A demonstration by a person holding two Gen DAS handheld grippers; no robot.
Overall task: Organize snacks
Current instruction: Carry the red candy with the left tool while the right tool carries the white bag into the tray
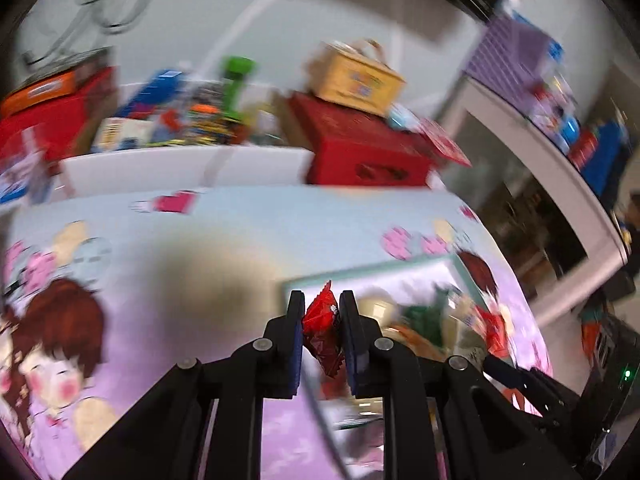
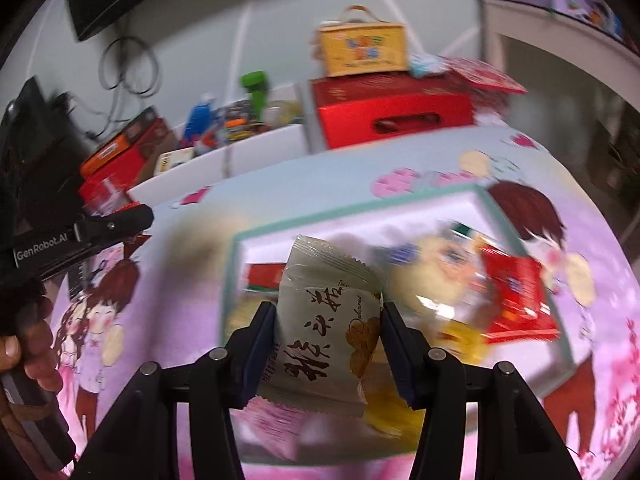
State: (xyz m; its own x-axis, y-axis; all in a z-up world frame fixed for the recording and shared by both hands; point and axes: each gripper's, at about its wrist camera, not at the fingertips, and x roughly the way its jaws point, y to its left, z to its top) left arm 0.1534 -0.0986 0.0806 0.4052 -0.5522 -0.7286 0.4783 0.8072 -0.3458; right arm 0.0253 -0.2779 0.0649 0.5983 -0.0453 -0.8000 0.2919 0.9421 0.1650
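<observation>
My left gripper [image 1: 320, 322] is shut on a small red wrapped candy [image 1: 322, 330] and holds it above the table, just left of a teal-rimmed white tray [image 1: 360, 274]. My right gripper [image 2: 328, 334] is shut on a grey-green biscuit packet [image 2: 324, 320] with dark characters, held over the same tray [image 2: 360, 216]. The tray holds several snacks, among them a red packet [image 2: 518, 294] and a yellow one [image 2: 394, 408]. The left gripper also shows at the left of the right wrist view [image 2: 120, 220].
A cartoon-print tablecloth [image 1: 200, 240] covers the table. At the back stand a white bin [image 1: 180, 172] full of mixed items, a red box [image 1: 360, 148] with a yellow carry box [image 1: 356, 80] on it, and more red boxes [image 2: 120, 148] at the left.
</observation>
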